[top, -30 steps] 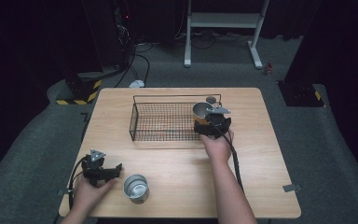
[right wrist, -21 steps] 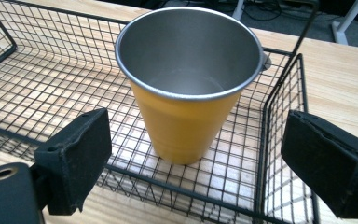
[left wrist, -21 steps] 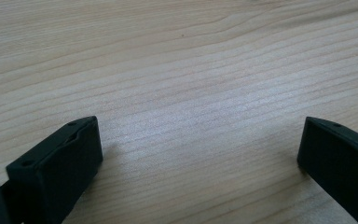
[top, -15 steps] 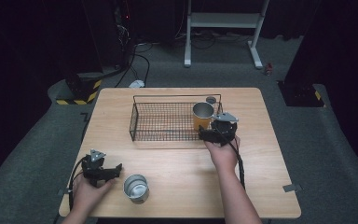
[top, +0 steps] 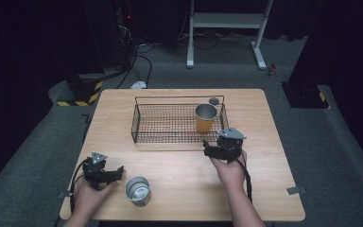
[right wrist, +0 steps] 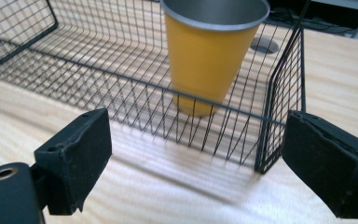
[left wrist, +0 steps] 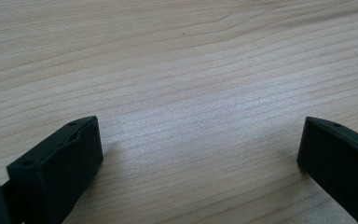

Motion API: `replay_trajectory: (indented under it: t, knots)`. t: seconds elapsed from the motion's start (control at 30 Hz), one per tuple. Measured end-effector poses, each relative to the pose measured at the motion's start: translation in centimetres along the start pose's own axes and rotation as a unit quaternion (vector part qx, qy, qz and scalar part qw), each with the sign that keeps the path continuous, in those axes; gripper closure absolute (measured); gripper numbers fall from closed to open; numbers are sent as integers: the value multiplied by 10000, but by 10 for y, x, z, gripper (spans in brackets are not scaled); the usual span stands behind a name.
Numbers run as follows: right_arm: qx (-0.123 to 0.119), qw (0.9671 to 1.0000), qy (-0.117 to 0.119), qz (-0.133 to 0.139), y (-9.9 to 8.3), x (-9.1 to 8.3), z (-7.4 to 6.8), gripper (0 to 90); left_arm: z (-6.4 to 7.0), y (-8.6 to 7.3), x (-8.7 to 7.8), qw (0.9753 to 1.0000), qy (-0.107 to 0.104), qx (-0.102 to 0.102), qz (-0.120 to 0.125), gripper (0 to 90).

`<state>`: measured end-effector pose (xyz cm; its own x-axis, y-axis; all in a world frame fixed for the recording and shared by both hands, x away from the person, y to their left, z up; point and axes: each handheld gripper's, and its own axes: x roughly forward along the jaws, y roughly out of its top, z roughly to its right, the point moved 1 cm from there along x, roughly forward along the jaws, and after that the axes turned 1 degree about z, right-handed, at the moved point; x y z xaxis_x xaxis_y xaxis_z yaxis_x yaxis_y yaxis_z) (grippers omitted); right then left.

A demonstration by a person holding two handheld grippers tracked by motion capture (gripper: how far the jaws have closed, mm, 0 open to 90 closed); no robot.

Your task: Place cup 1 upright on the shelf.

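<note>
Orange cup (right wrist: 213, 56) stands upright in wire basket (right wrist: 121, 93); both grippers' fingers gape wide, empty.

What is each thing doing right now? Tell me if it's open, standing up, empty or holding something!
Yellow cup: upright in the basket's right end, nothing seen inside.
Wire basket: open-topped, on the table, holding one cup.
Silver cup: on the table outside the basket, mouth showing, looks empty.
Left gripper: jaws wide open over bare wood, holding nothing.
Right gripper: jaws open, empty, just outside the basket, facing the yellow cup.
</note>
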<state>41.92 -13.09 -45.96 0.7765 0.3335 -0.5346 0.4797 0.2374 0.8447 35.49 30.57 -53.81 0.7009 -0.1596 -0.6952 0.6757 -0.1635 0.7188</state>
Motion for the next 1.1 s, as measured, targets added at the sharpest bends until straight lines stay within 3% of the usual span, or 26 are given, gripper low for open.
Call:
replay_trajectory:
  t: [0.23, 0.5, 0.73, 0.9, 1.1]
  knots:
    - [-84, 9999, 45, -100, -20, -10, -3, 90, 0, 0, 0, 10000, 2, -2, -3, 3]
    - [-115, 9990, 36, -427, -58, -16, -2, 91, 0, 1, 0, 10000, -19, 39, -22, 3]
    - [-116, 9974, -9, -716, -88, -22, 3, 91, 3, 2, 2, 10000, 25, -43, -9, 2]
    - [-59, 9968, -122, -787, -99, -25, 10, 97, 4, 3, 2, 10000, 56, -40, -1, 2]
    - [-51, 9953, -102, -960, -101, -23, 12, 100, 7, 3, 3, 9998, 151, -143, 3, 2]
